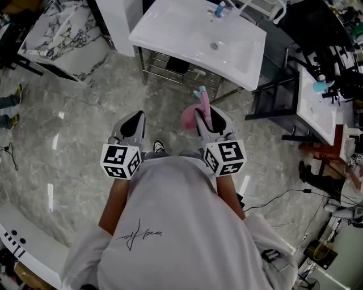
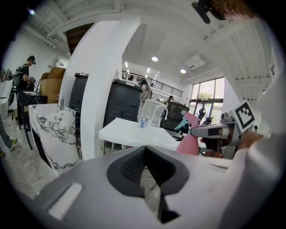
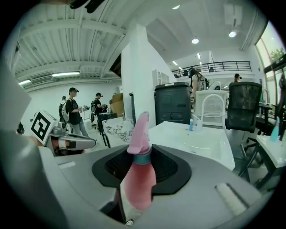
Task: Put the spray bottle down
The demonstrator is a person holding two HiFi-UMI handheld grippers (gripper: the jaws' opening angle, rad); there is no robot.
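Head view, looking steeply down, with the two gripper views alongside. Nearest the camera, the two grippers are carried level with each other in front of the person's white shirt (image 1: 170, 226), and a marker cube (image 1: 121, 160) is seen at the rear of each.

The left gripper (image 1: 138, 117) is seen with its jaws drawn together at the tips. Nothing is held between them; only floor shows through the slit behind the pads. It is judged to be kept idle, since the task calls for one hand only.

The right gripper (image 1: 199, 111) is clenched on the spray bottle (image 3: 138, 176). The pink body is pinched between the dark pads below the teal collar, so that the trigger head stands up clear of the jaws. The bottle is carried roughly upright and tilted slightly. This is probably meant to let its base meet a surface flat when it is lowered.

The bottle is held in the air above the grey marbled floor (image 1: 85, 107), touching no surface, so the putting-down is not yet done.

Farther ahead, a white washbasin (image 1: 181, 28) on a metal frame (image 1: 170, 65) is seen, well apart from the bottle. Its broad flat rim is judged the likeliest resting place. A small blue bottle (image 1: 219, 9) stands at its far edge, by the tap. A marble-patterned table (image 1: 62, 28) stands to the far left.
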